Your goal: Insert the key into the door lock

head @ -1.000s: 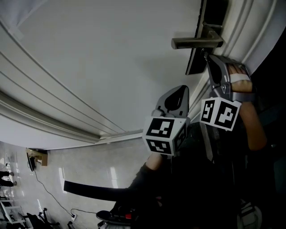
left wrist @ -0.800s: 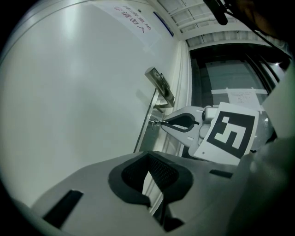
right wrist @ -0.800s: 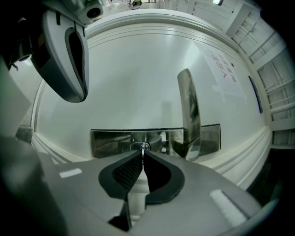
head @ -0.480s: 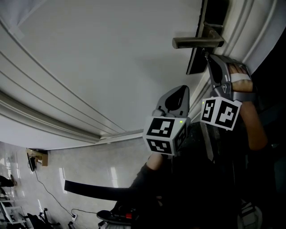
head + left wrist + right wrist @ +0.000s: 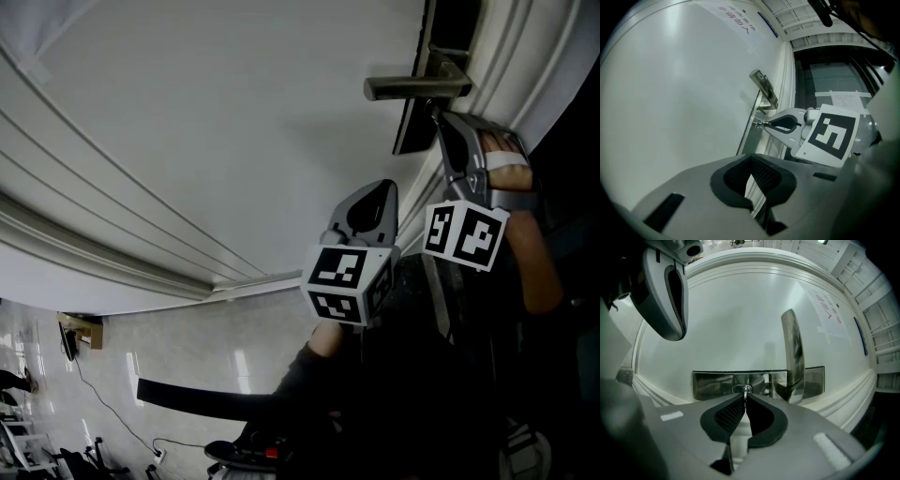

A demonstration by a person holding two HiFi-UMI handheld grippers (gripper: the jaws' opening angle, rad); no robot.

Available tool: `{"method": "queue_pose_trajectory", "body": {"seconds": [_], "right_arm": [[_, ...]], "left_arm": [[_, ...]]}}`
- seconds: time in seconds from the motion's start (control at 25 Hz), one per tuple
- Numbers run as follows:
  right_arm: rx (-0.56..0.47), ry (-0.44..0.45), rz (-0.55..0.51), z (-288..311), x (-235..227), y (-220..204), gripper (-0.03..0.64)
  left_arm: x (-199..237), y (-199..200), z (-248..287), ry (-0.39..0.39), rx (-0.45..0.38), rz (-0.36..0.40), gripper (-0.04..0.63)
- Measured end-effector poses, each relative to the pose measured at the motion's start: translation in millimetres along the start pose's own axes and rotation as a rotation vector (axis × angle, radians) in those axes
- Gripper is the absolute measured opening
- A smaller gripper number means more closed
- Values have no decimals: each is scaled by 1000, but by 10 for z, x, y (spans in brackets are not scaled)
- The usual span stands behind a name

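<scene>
one white door (image 5: 234, 122) fills most of the head view, with a strip of shiny floor (image 5: 187, 347) at the lower left and one thin cable (image 5: 103, 408) trailing across it. there are two grippers, each with one marker cube.

the left gripper (image 5: 380, 189) hangs near the middle, in front of the door's lower panel and well apart from the lock. its cube (image 5: 345, 281) faces the camera. its own view shows the jaws pressed together at the tips with nothing between them.

further right, one metal handle (image 5: 412, 88) sticks out level from one dark lock plate (image 5: 712, 384). one paper notice (image 5: 828, 310) is stuck on the door beyond the handle; its print is too small to read.

the right gripper (image 5: 438, 116) points up at the plate just below the handle, its cube (image 5: 466, 234) behind it and a hand (image 5: 506, 164) round its grip. its jaws pinch one small key (image 5: 746, 391) at their tips. the key sits at the round lock cylinder in the plate and touches it, just beside the handle. how deep it has gone in cannot be told.

in the head view the right gripper's jaws cover the keyhole. in the right gripper view the left gripper looms at the upper left, clear of the plate.
</scene>
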State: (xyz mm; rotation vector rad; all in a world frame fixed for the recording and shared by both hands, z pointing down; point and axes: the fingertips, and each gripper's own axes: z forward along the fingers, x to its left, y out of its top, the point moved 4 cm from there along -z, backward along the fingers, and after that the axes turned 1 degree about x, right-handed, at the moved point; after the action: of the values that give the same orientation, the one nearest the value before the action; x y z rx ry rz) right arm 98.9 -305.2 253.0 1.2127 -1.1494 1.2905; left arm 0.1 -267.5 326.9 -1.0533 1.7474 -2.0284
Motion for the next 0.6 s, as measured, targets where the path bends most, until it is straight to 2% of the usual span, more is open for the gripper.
{"method": "queue_pose_trajectory", "body": {"seconds": [0.6], "right_arm": [[6,6,-4,7,-7,4,12]], "left_arm": [[12,22,42,-19,-2,-3,0]]}}
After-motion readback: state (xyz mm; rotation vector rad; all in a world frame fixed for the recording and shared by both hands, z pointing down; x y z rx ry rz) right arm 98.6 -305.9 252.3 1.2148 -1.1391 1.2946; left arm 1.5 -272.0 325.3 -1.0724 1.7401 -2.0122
